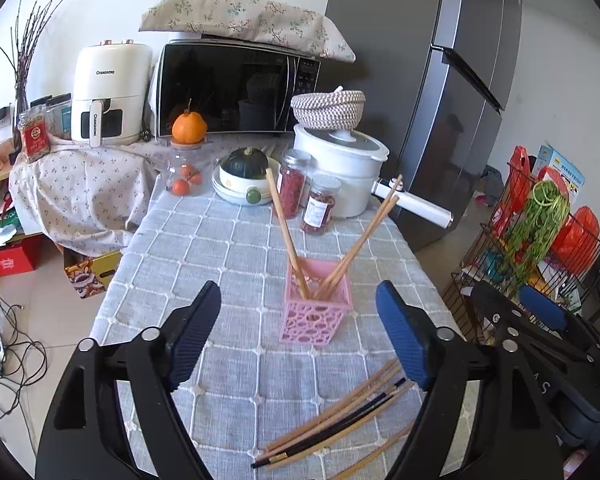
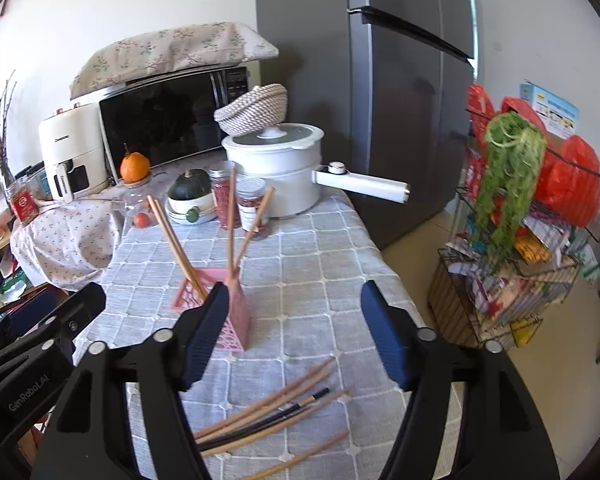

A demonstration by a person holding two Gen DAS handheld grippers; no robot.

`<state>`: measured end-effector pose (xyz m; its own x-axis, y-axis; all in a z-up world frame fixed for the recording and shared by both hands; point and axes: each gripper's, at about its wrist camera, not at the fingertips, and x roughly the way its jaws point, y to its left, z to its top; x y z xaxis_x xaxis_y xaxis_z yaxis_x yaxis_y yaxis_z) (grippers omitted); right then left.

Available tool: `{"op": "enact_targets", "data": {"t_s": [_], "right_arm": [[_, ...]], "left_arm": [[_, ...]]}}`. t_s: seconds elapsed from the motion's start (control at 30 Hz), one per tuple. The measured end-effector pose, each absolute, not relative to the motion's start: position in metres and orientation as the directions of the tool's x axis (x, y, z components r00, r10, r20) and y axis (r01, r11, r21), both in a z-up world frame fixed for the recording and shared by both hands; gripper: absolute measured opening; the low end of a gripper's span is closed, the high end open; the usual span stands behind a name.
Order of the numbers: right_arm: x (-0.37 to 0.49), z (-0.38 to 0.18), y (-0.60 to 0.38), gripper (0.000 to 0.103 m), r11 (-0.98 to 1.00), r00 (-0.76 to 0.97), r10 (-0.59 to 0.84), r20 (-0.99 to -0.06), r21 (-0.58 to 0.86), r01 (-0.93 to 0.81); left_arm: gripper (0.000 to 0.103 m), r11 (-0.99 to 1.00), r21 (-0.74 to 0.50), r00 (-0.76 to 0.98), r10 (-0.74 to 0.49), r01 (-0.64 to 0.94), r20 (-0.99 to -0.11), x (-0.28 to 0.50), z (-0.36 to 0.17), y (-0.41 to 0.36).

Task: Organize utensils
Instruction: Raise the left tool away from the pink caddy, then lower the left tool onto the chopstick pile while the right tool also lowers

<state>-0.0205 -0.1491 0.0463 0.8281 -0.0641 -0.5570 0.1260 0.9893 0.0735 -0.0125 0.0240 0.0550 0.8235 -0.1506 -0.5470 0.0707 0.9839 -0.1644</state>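
Note:
A pink lattice holder (image 1: 316, 312) stands upright on the grey checked tablecloth (image 1: 228, 248), with several wooden chopsticks (image 1: 288, 232) leaning out of it. Loose wooden and black chopsticks (image 1: 340, 420) lie in a fan on the cloth in front of it. My left gripper (image 1: 298, 292) is open just short of the holder, above the loose sticks, with nothing between its fingers. In the right wrist view the holder (image 2: 236, 320) sits behind the left finger of my right gripper (image 2: 295, 288), which is open and empty over the loose chopsticks (image 2: 272, 412).
Two spice jars (image 1: 320, 208), a white pot with a long handle (image 1: 340, 160) and a plate holding a green squash (image 1: 246, 164) crowd the table's far end. The microwave (image 1: 236, 88) and fridge (image 1: 452, 100) stand behind. A wire rack (image 2: 512, 280) stands right of the table edge.

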Motion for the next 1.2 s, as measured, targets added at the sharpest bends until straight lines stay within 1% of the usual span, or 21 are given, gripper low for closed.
{"op": "enact_targets", "data": {"t_s": [0.07,0.17,0.2,0.27,0.4,0.47,0.67,0.77,0.87,0.97,1.03,1.1,1.2], "right_arm": [[-0.025,0.042,-0.154,0.076,0.985,0.822,-0.086,-0.563,0.074,0.154],[-0.031,0.036,-0.157,0.079,0.982,0.818,-0.111,-0.564,0.062,0.176],[-0.033,0.035,-0.158,0.08,0.981,0.818,-0.121,-0.563,0.056,0.184],[-0.036,0.033,-0.161,0.087,0.979,0.818,-0.131,-0.56,0.057,0.196],[-0.04,0.026,-0.17,0.092,0.971,0.807,-0.151,-0.571,0.07,0.23],[-0.042,0.021,-0.175,0.097,0.966,0.799,-0.166,-0.578,0.067,0.248],[-0.058,0.0,-0.196,0.097,0.952,0.768,-0.232,-0.596,0.022,0.305],[-0.069,-0.012,-0.207,0.097,0.947,0.746,-0.261,-0.613,-0.014,0.32],[-0.081,-0.027,-0.217,0.097,0.942,0.716,-0.296,-0.633,-0.07,0.328],[-0.09,-0.046,-0.227,0.097,0.938,0.681,-0.31,-0.663,-0.097,0.332],[-0.089,-0.061,-0.24,0.097,0.933,0.631,-0.294,-0.717,-0.073,0.352],[-0.085,-0.068,-0.251,0.097,0.934,0.594,-0.244,-0.766,-0.021,0.357],[-0.087,-0.069,-0.266,0.097,0.913,0.585,-0.249,-0.772,0.016,0.408]], "left_arm": [[0.08,0.984,-0.16,0.82,-0.153,0.076,-0.552,-0.015,0.052,0.022],[0.081,0.986,-0.145,0.814,-0.147,0.078,-0.561,-0.016,0.047,0.018],[0.083,0.987,-0.142,0.812,-0.147,0.08,-0.565,-0.017,0.045,0.017],[0.087,0.987,-0.138,0.808,-0.146,0.081,-0.571,-0.016,0.042,0.014],[0.092,0.988,-0.122,0.8,-0.15,0.097,-0.581,-0.017,0.036,0.008],[0.094,0.988,-0.11,0.792,-0.151,0.107,-0.592,-0.016,0.032,0.005],[0.096,0.986,-0.079,0.738,-0.162,0.146,-0.655,-0.008,0.012,-0.007],[0.096,0.981,-0.075,0.682,-0.177,0.176,-0.71,0.001,-0.003,-0.015],[0.096,0.97,-0.092,0.591,-0.211,0.226,-0.779,0.011,-0.021,-0.028],[0.096,0.954,-0.087,0.512,-0.229,0.286,-0.828,0.018,-0.035,-0.046],[0.096,0.947,-0.064,0.496,-0.222,0.315,-0.839,0.02,-0.039,-0.059],[0.096,0.939,-0.053,0.478,-0.221,0.339,-0.85,0.024,-0.042,-0.073],[0.096,0.919,-0.084,0.39,-0.245,0.385,-0.888,0.039,-0.048,-0.098]]}}
